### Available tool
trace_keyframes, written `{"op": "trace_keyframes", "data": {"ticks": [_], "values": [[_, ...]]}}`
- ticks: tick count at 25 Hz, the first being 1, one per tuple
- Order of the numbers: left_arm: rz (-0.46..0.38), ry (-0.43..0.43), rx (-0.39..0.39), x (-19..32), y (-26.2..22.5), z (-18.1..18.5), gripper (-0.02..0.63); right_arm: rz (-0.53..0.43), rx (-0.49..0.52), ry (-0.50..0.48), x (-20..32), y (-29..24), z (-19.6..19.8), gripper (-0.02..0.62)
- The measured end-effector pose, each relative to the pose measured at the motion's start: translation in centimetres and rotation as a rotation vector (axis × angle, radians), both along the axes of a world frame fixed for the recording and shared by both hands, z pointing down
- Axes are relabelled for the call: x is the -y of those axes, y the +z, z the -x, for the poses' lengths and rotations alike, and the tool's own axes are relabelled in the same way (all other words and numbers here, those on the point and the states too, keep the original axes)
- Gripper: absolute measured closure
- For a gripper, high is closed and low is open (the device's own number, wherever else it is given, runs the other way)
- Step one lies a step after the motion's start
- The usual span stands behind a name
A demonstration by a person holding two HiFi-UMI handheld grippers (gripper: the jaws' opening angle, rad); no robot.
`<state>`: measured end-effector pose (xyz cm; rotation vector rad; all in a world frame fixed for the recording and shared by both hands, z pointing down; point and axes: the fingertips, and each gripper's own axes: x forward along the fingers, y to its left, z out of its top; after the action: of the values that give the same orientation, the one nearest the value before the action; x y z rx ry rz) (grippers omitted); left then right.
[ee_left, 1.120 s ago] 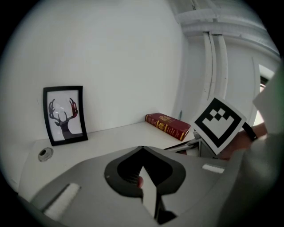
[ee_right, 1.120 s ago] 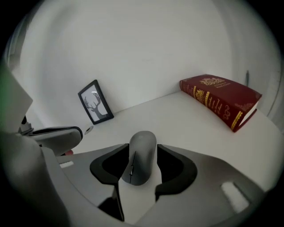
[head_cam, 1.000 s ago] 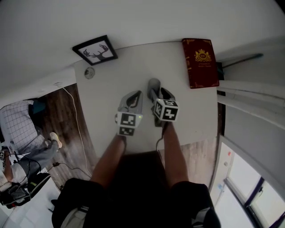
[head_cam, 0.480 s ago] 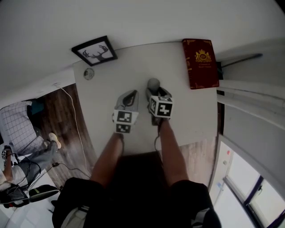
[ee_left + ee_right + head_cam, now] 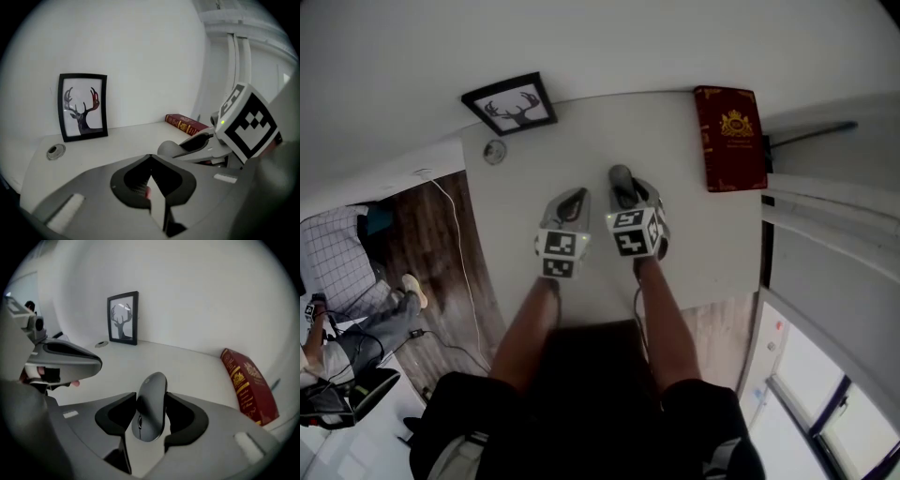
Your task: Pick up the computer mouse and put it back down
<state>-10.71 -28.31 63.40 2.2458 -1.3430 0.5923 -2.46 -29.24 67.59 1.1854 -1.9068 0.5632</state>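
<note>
- The right gripper (image 5: 152, 402) is holding the grey computer mouse (image 5: 153, 383) between its two jaws, the dark pads pressing on the mouse's left and right sides; the jaws have just been closing in on it.
- The mouse is lying lengthwise along the jaws, its far end sticking out past the fingertips over the white table (image 5: 712, 246). Whether it is resting on the table or is raised off it cannot be told.
- The left gripper (image 5: 150, 159) is keeping its jaws fully together with nothing between them, and is hovering just beside the right gripper, on its left in the head view.
- A framed deer picture (image 5: 508, 103) is standing at the table's far left corner against the wall, with a small round object (image 5: 494, 151) lying near it on the table.
- A red book with a gold crest (image 5: 730, 138) is lying flat at the table's far right edge, well apart from the mouse.
- A person in a checked shirt (image 5: 337, 262) is sitting on the floor side, at the left of the head view.
</note>
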Motion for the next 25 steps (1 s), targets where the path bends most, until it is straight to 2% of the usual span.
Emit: {"op": "trace_keyframes", "data": {"ticks": [5, 8, 12, 15, 20, 22, 25], "values": [[-0.070, 0.082, 0.094, 0.7, -0.3, 0.4, 0.606, -0.092, -0.148, -0.191, -0.5, -0.6, 1.0, 0.397], [-0.107, 0.186, 0.156, 0.6, -0.2, -0.2, 0.606, -0.125, -0.208, -0.272, -0.8, -0.8, 1.4, 0.400], [-0.174, 0.403, 0.287, 0.1, 0.0, -1.9, 0.606, -0.152, -0.222, -0.333, -1.2, -0.8, 1.6, 0.403], [-0.240, 0.535, 0.379, 0.3, -0.1, -3.2, 0.606, -0.185, -0.236, -0.398, -1.3, -0.8, 1.7, 0.403], [-0.241, 0.641, 0.400, 0.8, 0.1, -4.5, 0.598, -0.229, -0.254, -0.492, -1.5, -0.8, 1.6, 0.403], [-0.212, 0.730, 0.423, 0.5, 0.5, -4.9, 0.477, -0.245, -0.264, -0.535, -1.6, -0.8, 1.6, 0.403], [-0.205, 0.861, 0.500, 0.2, 1.1, -5.5, 0.409, -0.279, -0.288, -0.612, -1.7, -0.8, 1.6, 0.403]]}}
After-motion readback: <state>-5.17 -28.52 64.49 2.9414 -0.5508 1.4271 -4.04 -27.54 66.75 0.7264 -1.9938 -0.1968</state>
